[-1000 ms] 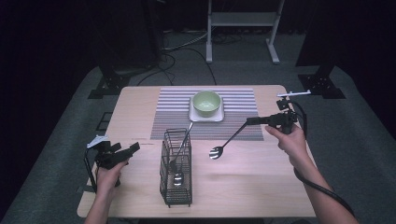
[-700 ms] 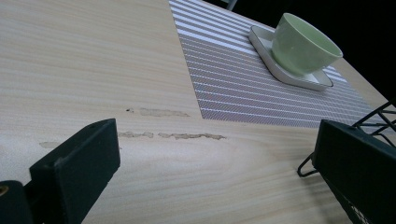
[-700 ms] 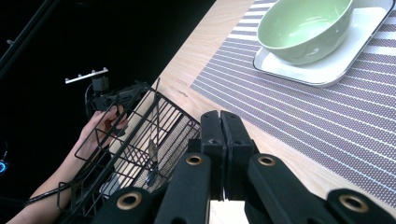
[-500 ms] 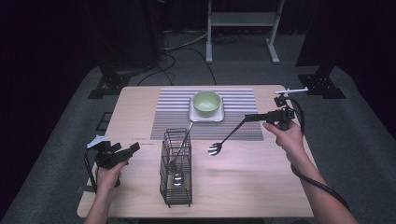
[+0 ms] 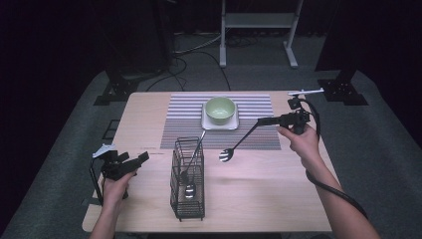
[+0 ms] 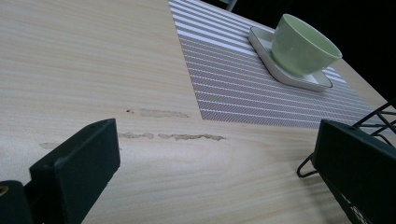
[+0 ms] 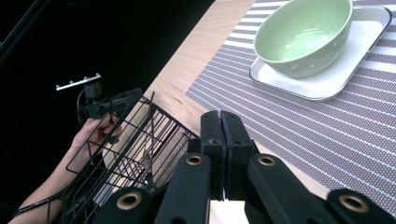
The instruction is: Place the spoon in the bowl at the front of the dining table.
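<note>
The surface [image 5: 149,114] is pale wood, with a striped placemat [image 5: 184,124] lying across its far half. On the near half stands a black wire caddy [image 5: 188,196], upright, with one piece of cutlery [image 5: 191,169] leaning inside it, handle up toward the placemat. At the far edge of the placemat sits a white square plate [image 5: 220,124], and a green bowl [image 5: 220,109] rests on it.

My right gripper [image 5: 263,120] is held above the right end of the placemat; its jaws are pressed together on the handle of a black-handled spoon [image 5: 234,148]. The spoon slants down and to the left, its shiny bowl hanging just right of the caddy, above the bare wood.

My left gripper [image 5: 142,158] hovers over the near left part of the surface, left of the caddy, jaws spread wide with nothing between them.
</note>
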The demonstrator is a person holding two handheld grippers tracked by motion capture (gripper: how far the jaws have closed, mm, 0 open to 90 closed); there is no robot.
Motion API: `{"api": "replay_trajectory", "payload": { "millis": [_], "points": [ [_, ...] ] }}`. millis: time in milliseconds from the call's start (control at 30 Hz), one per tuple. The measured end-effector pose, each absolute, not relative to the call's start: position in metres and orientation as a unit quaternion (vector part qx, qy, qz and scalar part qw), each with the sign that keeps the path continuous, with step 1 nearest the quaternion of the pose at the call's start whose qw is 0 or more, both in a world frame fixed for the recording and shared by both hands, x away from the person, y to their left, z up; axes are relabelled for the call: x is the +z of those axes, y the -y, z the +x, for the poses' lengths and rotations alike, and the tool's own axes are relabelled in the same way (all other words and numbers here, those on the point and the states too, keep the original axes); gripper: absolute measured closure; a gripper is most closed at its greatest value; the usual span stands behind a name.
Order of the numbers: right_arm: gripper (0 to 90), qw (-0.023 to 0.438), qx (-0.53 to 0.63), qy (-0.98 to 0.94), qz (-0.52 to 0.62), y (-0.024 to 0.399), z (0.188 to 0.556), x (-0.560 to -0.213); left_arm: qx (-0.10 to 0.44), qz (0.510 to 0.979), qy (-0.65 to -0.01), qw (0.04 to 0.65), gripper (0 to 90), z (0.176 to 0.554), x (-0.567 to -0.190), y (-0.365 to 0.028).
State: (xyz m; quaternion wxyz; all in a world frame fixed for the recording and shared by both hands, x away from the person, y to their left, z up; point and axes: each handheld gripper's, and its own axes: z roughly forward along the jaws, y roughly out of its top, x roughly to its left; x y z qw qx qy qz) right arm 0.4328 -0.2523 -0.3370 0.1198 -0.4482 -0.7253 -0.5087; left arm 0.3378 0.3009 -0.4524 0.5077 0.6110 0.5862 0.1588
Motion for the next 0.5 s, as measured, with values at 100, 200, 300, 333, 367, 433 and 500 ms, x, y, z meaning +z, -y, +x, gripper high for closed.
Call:
{"api": "replay_trajectory", "payload": {
  "millis": [100,200,300,333,367,433,500],
  "points": [
    [88.9,0.12,-0.509,0.725,-0.449,0.251,0.435,-0.337,0.159,0.611,-0.586,0.508,0.0,0.338,-0.452,-0.301],
    [88.9,0.118,-0.508,0.725,-0.449,0.249,0.437,-0.336,0.158,0.611,-0.586,0.508,0.0,0.338,-0.452,-0.301],
    [88.9,0.116,-0.509,0.725,-0.449,0.246,0.44,-0.336,0.159,0.611,-0.586,0.508,0.0,0.338,-0.452,-0.301],
    [88.9,0.116,-0.508,0.726,-0.449,0.245,0.441,-0.336,0.159,0.611,-0.586,0.508,0.0,0.338,-0.452,-0.301],
    [88.9,0.116,-0.507,0.727,-0.449,0.245,0.442,-0.336,0.158,0.611,-0.586,0.508,0.0,0.338,-0.452,-0.301],
    [88.9,0.115,-0.507,0.727,-0.449,0.243,0.443,-0.335,0.158,0.61,-0.586,0.508,0.0,0.338,-0.452,-0.301],
    [88.9,0.116,-0.506,0.727,-0.449,0.241,0.444,-0.335,0.159,0.61,-0.586,0.508,0.0,0.338,-0.452,-0.301]
  ]
}}
